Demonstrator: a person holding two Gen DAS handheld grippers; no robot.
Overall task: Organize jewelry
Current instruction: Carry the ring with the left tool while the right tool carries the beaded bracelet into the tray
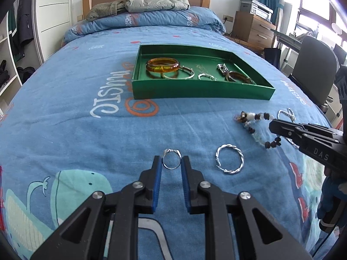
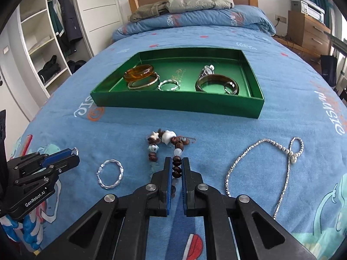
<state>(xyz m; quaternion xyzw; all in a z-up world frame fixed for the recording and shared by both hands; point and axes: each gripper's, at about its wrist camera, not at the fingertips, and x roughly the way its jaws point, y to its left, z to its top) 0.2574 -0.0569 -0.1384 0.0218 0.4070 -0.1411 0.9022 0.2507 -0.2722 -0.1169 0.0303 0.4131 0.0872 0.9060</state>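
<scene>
Left gripper, nearest its own camera: its blue pads are closed in on a thin silver ring, one pad at each side of the band, pinching it above the blue quilt. Right gripper: its jaws are pressed together on the dark beads of a bead bracelet, gripping the strand where it runs between the pads; the strand's far end, with white and brown beads, lies on the quilt toward the tray. In the right wrist view the left gripper appears at the left edge with the ring's small setting showing past its fingertips.

Twisted silver bangle: flat on the quilt, just beside the left gripper and between the two grippers. Silver chain: looped on the quilt to the right of the bracelet, apart from it.

Green tray: open and shallow, toward the middle of the bed beyond the loose pieces. At its left end an amber bangle rests against a silver bangle; a small silver hoop lies beside them. At its right end sit a dark bangle, a small ring inside it, and a silver piece behind, its kind not clear.

Head of the bed: folded clothes on a rolled quilt.
</scene>
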